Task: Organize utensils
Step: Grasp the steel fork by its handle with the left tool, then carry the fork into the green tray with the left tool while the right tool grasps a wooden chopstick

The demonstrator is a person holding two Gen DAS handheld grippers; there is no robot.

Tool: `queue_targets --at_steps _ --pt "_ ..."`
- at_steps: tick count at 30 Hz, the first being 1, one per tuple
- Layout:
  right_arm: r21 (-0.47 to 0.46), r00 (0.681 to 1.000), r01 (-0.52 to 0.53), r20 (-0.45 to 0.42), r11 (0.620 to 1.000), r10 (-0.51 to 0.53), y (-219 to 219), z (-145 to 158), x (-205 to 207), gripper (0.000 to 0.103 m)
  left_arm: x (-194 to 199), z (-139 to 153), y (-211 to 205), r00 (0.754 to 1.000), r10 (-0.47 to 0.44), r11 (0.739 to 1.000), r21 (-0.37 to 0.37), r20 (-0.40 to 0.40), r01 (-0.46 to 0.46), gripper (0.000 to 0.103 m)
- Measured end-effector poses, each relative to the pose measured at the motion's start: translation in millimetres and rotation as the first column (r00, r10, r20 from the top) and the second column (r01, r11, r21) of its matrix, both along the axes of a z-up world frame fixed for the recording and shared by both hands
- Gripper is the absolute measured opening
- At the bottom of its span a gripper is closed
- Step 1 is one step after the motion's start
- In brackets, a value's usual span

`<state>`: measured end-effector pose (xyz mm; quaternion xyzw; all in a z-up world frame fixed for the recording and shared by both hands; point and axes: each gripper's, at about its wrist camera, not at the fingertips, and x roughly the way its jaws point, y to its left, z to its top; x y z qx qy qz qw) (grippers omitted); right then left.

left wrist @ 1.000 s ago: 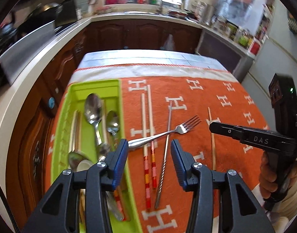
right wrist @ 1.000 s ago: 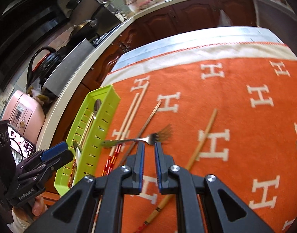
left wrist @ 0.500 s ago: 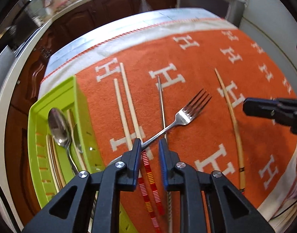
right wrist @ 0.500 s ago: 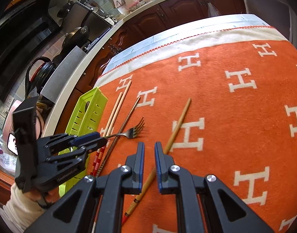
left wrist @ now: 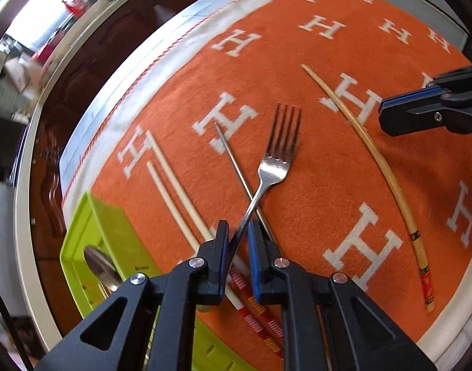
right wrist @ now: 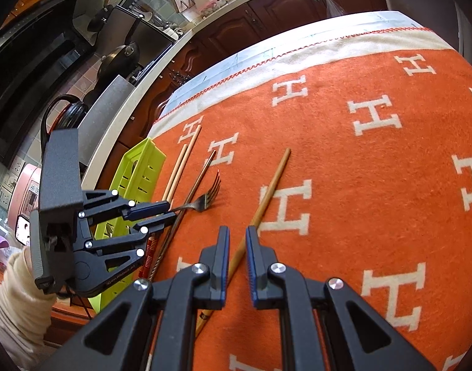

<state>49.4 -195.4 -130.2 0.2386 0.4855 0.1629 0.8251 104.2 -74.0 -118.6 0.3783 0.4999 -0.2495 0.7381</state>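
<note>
A steel fork (left wrist: 277, 154) lies across a thin metal chopstick (left wrist: 233, 160) on the orange cloth. My left gripper (left wrist: 237, 232) points steeply down, its jaws closing on the fork's handle, which sits between the pads. The right wrist view shows the left gripper (right wrist: 172, 211) gripping the fork (right wrist: 205, 202) by its handle end. My right gripper (right wrist: 237, 238) is shut and empty, hovering over a bamboo chopstick (right wrist: 270, 185). A green tray (left wrist: 112, 225) at the left holds a spoon (left wrist: 98, 262). Two pale chopsticks (left wrist: 174, 191) with red striped ends lie beside the tray.
The orange cloth with white H marks (left wrist: 328, 185) covers the table up to its pale border. Dark wooden cabinets (right wrist: 267, 15) and a counter run behind it. A pan (right wrist: 118, 58) and a pink appliance (right wrist: 26, 191) stand at the left. A cream sleeve (right wrist: 16, 293) holds the left gripper.
My left gripper has dropped toward the cloth, rolled, and narrowed its jaws around the fork's handle. My right gripper has shifted slightly over the bamboo chopstick, still shut.
</note>
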Motion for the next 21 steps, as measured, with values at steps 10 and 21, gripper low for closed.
queue_targets --at_steps 10,21 --pt "0.009 1.0 0.006 -0.014 1.0 -0.005 1 -2 -1 0.011 41 10 17 0.961 0.192 0.956 -0.181 -0.199 -0.229 0.002" --pt "0.019 1.0 0.002 -0.023 1.0 -0.002 3 -2 -1 0.011 33 28 52 0.882 0.402 0.825 -0.321 -0.247 -0.465 0.0"
